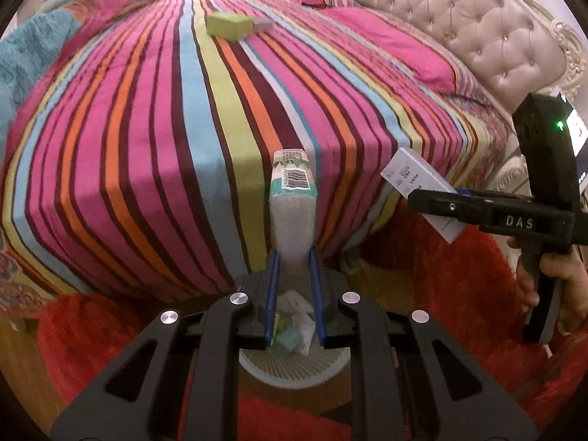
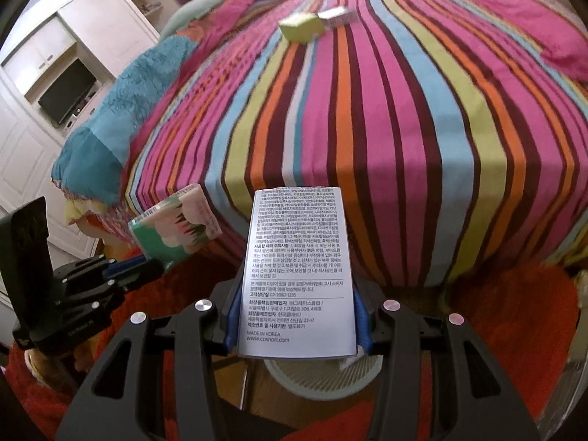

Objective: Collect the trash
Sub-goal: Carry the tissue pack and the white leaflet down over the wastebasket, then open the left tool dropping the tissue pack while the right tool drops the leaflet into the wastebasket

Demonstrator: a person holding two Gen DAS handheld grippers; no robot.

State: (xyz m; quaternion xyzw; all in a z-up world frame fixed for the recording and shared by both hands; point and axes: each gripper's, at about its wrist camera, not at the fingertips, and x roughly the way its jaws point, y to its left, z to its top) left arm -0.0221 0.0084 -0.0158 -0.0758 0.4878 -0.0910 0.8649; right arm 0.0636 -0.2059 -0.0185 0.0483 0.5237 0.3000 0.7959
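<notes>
My left gripper (image 1: 294,257) is shut on a teal and white carton (image 1: 293,198) with a barcode, held above a white ribbed bin (image 1: 294,367) that holds crumpled paper and small boxes. My right gripper (image 2: 296,316) is shut on a white box (image 2: 297,272) with Korean print, above the bin's rim (image 2: 323,378). Each gripper shows in the other's view: the right gripper (image 1: 433,202) with its white box (image 1: 419,183), the left gripper (image 2: 154,261) with its carton (image 2: 176,220). A green box (image 1: 228,25) and a pale box (image 1: 262,25) lie far back on the bed.
The striped bedspread (image 1: 183,128) fills the view, with pink pillows (image 1: 386,44) and a tufted headboard (image 1: 477,18) at the right. A teal blanket (image 2: 121,110) lies at the bed's left. A red rug (image 1: 92,330) covers the floor around the bin. White cabinets with a TV (image 2: 66,92) stand far left.
</notes>
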